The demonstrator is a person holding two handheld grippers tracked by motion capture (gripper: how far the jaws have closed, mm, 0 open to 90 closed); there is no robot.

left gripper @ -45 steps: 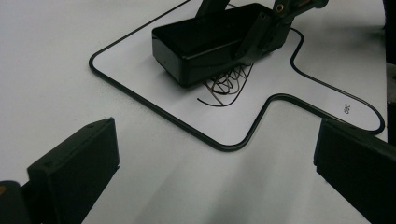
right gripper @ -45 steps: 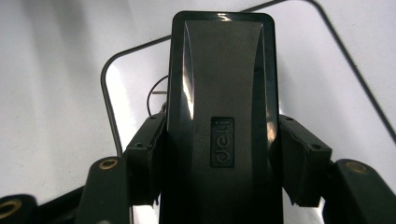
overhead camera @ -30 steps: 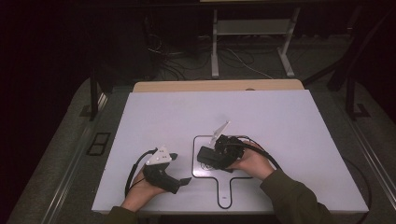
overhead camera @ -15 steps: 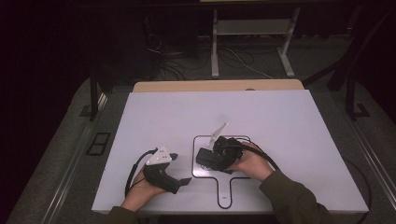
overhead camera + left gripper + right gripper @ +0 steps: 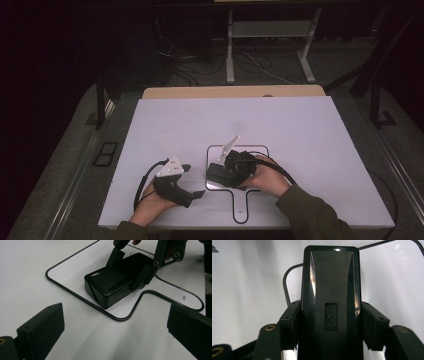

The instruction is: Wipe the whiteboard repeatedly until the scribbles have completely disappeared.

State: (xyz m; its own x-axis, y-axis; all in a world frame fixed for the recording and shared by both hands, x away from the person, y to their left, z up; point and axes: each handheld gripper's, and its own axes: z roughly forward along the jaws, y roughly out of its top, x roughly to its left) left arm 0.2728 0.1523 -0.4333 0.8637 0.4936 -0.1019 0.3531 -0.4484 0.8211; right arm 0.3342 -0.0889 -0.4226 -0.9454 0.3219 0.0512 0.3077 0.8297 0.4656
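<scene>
not much has changed in the last second: the black box point(image 5: 218, 175) sits on the same spot inside the outlined pad point(image 5: 262, 152) as a second ago, and both my hands are where they were. my right gripper point(image 5: 329, 322) stays clenched on the box, pads pressed flat against its two long sides, no gap either side. from the high view it's at point(image 5: 227, 172), and the left gripper view shows the same clamp at point(image 5: 130, 270), jaws straddling the far end of the box.

my left gripper point(image 5: 197, 194) is released, jaws standing wide with nothing between them, resting on the white table point(image 5: 300, 125) just beside the pad's outline, pointed at the box. its own camera shows both pads point(image 5: 45, 325) wide apart with bare tabletop between.

my read: grip is settled, box not yet lifted, its base looks flat on the pad. no slip between frames, so the hold is probably good enough to lift or shift.

the box itself: point(image 5: 330, 290) glossy black, rectangular, rounded corners, bevelled top with a small embossed logo plate near my jaws. hard smooth plastic, so i'd expect it to be slippery if the squeeze eases. it lies in the square part of the pad, near the left edge, angled to the outline.
</scene>
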